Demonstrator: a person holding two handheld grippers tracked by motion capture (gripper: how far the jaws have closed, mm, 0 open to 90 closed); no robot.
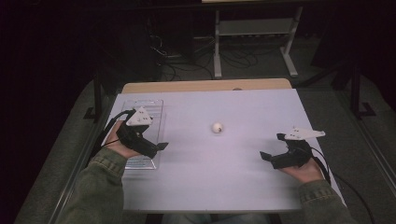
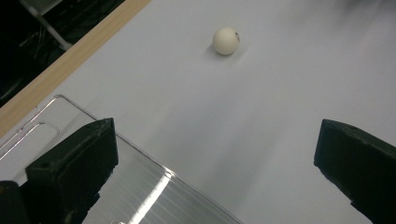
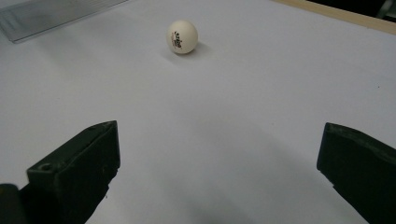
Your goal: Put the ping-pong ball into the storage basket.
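A white ping-pong ball (image 1: 217, 127) with small dark print lies alone near the middle of the white table (image 1: 233, 182). My left gripper (image 1: 157, 145) is held at the table's left, over the near end of a clear plastic tray (image 1: 148, 112), pointing toward the ball. Its jaws stand wide apart with nothing between them (image 2: 215, 168), and the ball (image 2: 226, 40) lies well ahead. My right gripper (image 1: 273, 146) hovers at the table's right, also open and empty (image 3: 217, 172), facing the ball (image 3: 182, 36) from some distance.
The clear tray (image 2: 140, 196) lies flat along the left edge, and its far end (image 3: 46, 14) reaches toward the back. A wooden strip (image 1: 205, 86) borders the table's far edge. Beyond it, a white metal frame (image 1: 254, 28) and cables sit on the dark floor.
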